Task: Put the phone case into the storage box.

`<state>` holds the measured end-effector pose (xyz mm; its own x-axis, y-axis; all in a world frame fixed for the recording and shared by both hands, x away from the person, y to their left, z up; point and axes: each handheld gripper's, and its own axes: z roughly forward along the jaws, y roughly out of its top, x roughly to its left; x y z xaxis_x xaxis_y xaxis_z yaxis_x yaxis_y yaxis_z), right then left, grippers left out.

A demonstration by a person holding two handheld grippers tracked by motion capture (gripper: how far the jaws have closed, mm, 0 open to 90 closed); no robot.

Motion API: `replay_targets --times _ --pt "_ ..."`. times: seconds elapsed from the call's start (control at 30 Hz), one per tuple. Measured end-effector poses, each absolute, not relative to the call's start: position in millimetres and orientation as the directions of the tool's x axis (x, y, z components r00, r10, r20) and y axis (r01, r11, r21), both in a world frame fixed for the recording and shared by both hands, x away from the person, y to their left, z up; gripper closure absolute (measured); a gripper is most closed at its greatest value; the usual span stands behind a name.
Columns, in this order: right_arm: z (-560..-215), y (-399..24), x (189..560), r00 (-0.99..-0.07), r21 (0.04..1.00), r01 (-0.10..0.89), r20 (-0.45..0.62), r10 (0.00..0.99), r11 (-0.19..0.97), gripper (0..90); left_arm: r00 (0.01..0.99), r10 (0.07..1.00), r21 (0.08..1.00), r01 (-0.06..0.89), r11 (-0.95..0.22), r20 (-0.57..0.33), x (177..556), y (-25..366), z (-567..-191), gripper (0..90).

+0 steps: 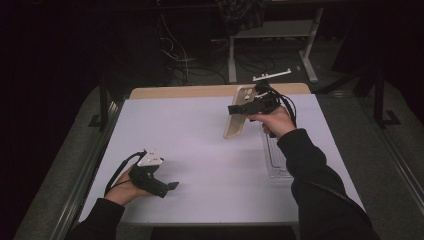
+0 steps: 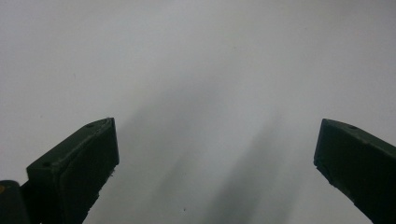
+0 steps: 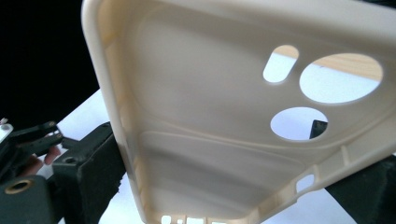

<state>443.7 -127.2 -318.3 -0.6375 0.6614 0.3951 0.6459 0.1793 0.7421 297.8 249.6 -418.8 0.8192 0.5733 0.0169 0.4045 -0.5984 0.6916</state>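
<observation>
A cream phone case with round camera cut-outs hangs tilted above the back right of the white table. My right gripper is shut on it near its upper end. In the right gripper view the case's hollow inside spans the frame, pinched between the two black jaws of the right gripper. My left gripper rests low at the front left of the table, held in a hand. Its jaws stand wide apart over bare white surface in the left gripper view, so the left gripper is open and holds nothing.
A clear plastic tray lies on the table's right side, under the right forearm. A wooden strip runs along the far edge. Beyond it are desk legs, floor cables and a white bar.
</observation>
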Motion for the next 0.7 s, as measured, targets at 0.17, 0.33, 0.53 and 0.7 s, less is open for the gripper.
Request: replay_targets --times 0.17,0.33,0.53,0.7 --pt "-312.9 -140.4 450.5 -0.620 0.752 0.640 0.384 0.685 0.158 6.4 0.818 0.575 0.693 0.405 -0.597 0.017 297.9 249.7 -419.6 0.0" --pt "-306.9 -153.8 457.2 -0.604 0.763 0.630 0.364 0.709 0.145 6.5 0.816 0.578 0.688 0.410 -0.598 0.016 298.1 250.1 -420.0 0.0" --pt "-301.4 -168.3 461.3 -0.574 0.760 0.637 0.358 0.737 0.127 6.5 0.816 0.578 0.686 0.409 -0.602 0.021 297.6 250.3 -419.7 0.0" --pt "-298.7 -181.6 466.1 -0.549 0.761 0.639 0.352 0.758 0.109 6.5 0.816 0.578 0.686 0.409 -0.601 0.019 297.7 250.3 -419.8 0.0"
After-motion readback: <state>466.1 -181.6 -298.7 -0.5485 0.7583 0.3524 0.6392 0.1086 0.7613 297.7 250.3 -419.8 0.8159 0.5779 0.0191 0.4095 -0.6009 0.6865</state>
